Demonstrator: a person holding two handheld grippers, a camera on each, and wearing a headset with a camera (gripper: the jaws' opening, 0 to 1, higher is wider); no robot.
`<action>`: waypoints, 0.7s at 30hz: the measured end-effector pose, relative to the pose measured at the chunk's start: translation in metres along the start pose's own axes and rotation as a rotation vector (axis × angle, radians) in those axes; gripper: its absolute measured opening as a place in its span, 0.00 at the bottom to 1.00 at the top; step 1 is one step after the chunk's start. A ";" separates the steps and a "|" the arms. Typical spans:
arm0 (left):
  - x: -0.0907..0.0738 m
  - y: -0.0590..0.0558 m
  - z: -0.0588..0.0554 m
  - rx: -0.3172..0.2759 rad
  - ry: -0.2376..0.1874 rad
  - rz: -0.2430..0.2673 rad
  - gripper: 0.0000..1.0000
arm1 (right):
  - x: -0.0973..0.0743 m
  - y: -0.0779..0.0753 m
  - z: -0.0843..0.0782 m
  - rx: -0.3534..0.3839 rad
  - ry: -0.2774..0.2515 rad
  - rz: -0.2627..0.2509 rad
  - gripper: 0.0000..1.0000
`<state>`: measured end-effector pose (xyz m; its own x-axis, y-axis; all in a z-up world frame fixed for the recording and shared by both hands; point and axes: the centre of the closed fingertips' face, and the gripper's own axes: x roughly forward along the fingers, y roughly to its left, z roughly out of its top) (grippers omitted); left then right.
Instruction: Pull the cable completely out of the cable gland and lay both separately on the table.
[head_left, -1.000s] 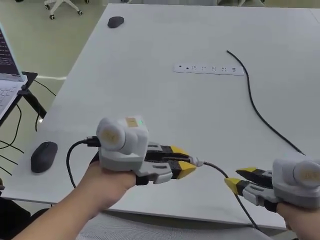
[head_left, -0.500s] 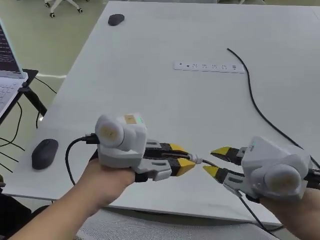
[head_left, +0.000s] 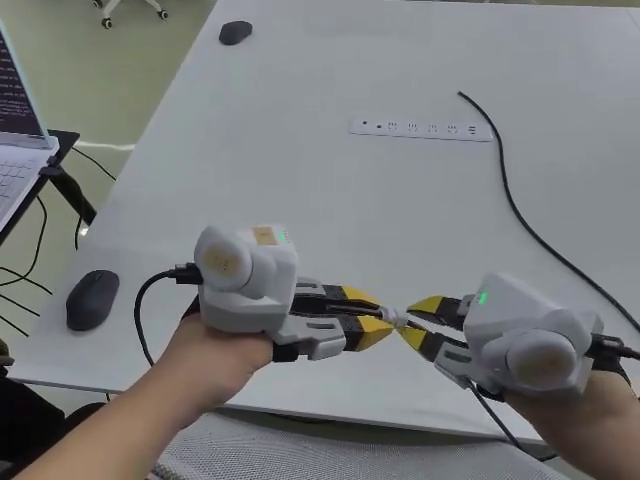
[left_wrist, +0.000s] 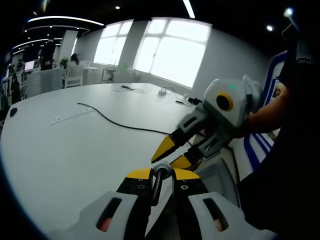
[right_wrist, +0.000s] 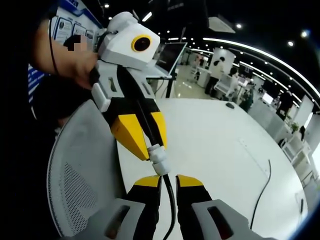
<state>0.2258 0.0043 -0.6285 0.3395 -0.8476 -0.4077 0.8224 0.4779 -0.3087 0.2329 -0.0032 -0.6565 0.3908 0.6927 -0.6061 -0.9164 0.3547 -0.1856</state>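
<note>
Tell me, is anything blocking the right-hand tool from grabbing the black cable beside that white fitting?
Nothing visible does. The right gripper has its jaws open on either side of the cable, just behind the cable gland, which the left gripper clamps.

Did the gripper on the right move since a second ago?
Yes. Measured against the power strip, the right gripper has come left, up to the left gripper that holds the cable gland, its open fingers around the cable.
</note>
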 end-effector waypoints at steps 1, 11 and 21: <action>0.000 0.000 0.000 0.000 0.000 -0.001 0.15 | 0.000 0.000 0.000 0.001 0.000 0.000 0.03; 0.001 0.001 0.000 -0.002 -0.004 0.002 0.15 | 0.001 0.000 -0.008 0.040 0.007 -0.003 0.00; 0.000 0.002 0.003 -0.020 -0.023 0.003 0.15 | -0.001 -0.007 -0.028 0.146 0.041 -0.024 0.00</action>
<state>0.2285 0.0049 -0.6266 0.3529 -0.8511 -0.3888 0.8123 0.4849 -0.3242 0.2368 -0.0245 -0.6764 0.4055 0.6576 -0.6349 -0.8835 0.4600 -0.0879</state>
